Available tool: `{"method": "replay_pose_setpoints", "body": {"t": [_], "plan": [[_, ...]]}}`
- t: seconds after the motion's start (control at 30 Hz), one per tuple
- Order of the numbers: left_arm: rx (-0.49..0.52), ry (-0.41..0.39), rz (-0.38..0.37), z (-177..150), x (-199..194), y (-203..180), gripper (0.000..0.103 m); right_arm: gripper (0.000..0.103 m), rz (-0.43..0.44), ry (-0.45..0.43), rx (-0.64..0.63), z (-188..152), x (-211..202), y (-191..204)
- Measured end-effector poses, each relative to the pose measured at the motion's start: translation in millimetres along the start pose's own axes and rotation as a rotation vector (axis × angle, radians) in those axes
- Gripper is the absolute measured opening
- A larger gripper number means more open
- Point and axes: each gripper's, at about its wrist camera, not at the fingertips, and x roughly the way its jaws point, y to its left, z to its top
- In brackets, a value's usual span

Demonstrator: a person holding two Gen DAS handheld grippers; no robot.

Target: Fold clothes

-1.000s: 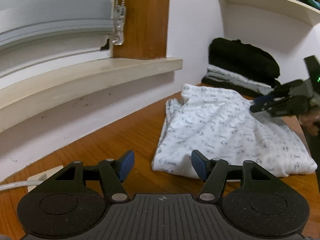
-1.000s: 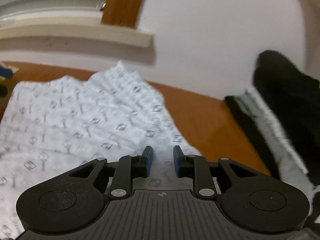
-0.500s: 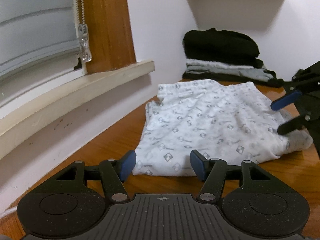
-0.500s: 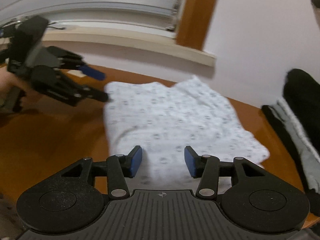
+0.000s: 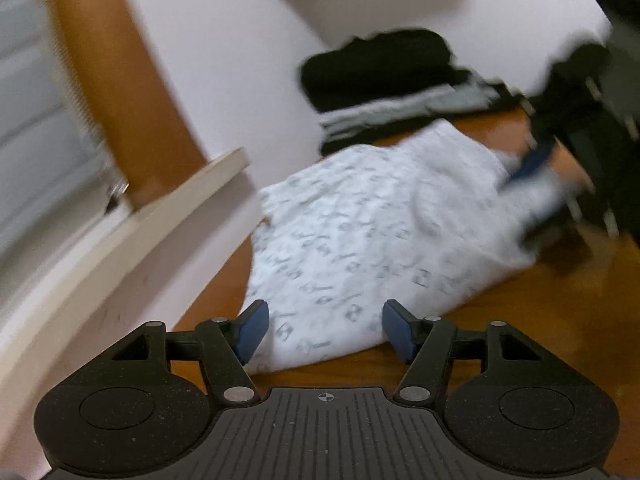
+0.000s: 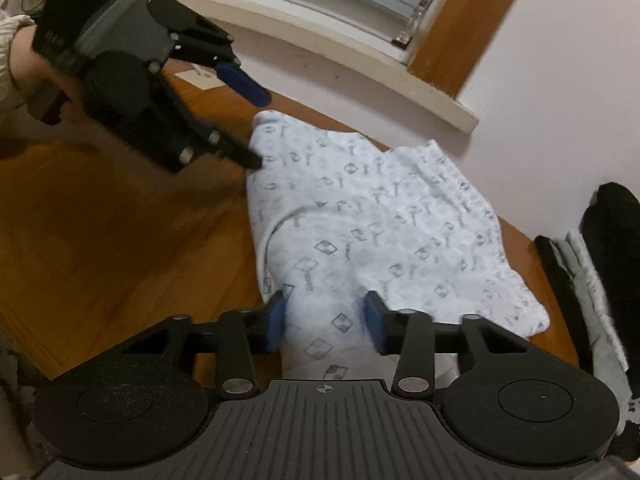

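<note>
Progress: the garment (image 6: 372, 216) already lies as a compact folded pad, so the folds look mostly made; judging from this, what is left is one more fold or a move onto the pile (image 6: 600, 280).
Done so far: a pile of folded dark and grey clothes sits at the far right of the bench (image 6: 100, 240), against the wall.
Garment look: white cloth with a small grey printed pattern, layered, edges rounded and a bit puffy, a curved seam showing near its left edge in the right view.
Garment place: flat on the wooden bench, below the window sill (image 6: 320, 44), near the pile but apart from it.
Left gripper (image 5: 324, 330): jaws wide apart, straddling the near end of the garment; whether the pads touch cloth is unclear, as the left view is blurred.
Right gripper (image 6: 326, 322): jaws apart, cloth lying between the pads at the opposite end; nothing clamped.
Next step, as a judgement: both jaws need to close on their ends before any lift.
</note>
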Motion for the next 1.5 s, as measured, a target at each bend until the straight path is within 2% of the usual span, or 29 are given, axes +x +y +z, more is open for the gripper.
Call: {"method": "replay_pose_setpoints", "body": {"t": [0.17, 0.3, 0.4, 0.43, 0.47, 0.63, 0.77, 0.83, 0.9, 1.03, 1.1, 1.23, 1.33, 1.43, 1.5], "plan": [[0.187, 0.009, -0.03, 6, 15, -25, 0.068, 0.03, -0.03, -0.03, 0.051, 0, -11, -21], [0.226, 0.005, -0.022, 2, 26, -27, 0.06, 0.028, -0.076, -0.065, 0.082, 0, -21, -32], [0.173, 0.037, -0.041, -2, 32, -19, 0.025, 0.025, -0.111, -0.076, 0.084, 1, -27, -39], [0.167, 0.043, -0.044, -3, 34, -16, 0.017, 0.025, -0.118, -0.071, 0.079, 1, -29, -40], [0.16, 0.048, -0.049, -4, 35, -13, 0.015, 0.025, -0.112, -0.056, 0.067, -1, -29, -40], [0.144, 0.066, -0.065, -4, 32, -6, 0.013, 0.022, -0.094, 0.048, -0.029, -18, -30, -28], [0.189, 0.071, -0.042, -5, 30, -8, 0.013, 0.005, -0.122, 0.152, -0.089, -37, -36, -24], [0.22, 0.063, -0.048, -6, 27, -12, 0.013, 0.004, -0.14, 0.175, -0.078, -46, -44, -32], [0.202, 0.072, -0.068, -2, 26, -13, 0.014, 0.003, -0.156, 0.176, -0.057, -51, -50, -40], [0.253, 0.084, -0.056, -2, 19, -19, 0.021, 0.001, -0.178, 0.192, -0.085, -54, -58, -43], [0.245, 0.09, -0.072, 0, 13, -16, 0.022, 0.001, -0.204, 0.197, -0.084, -57, -65, -50], [0.147, 0.066, -0.135, 8, -7, 4, 0.034, 0.002, -0.242, 0.136, 0.001, -55, -75, -69], [0.09, 0.066, -0.152, 8, -7, 13, 0.034, 0.004, -0.23, 0.065, 0.096, -47, -67, -83], [0.05, 0.083, -0.161, 5, -2, 18, 0.034, 0.005, -0.181, 0.015, 0.186, -38, -47, -92], [0.024, 0.095, -0.168, 3, 2, 21, 0.03, 0.01, -0.137, -0.017, 0.247, -31, -28, -94]]}}
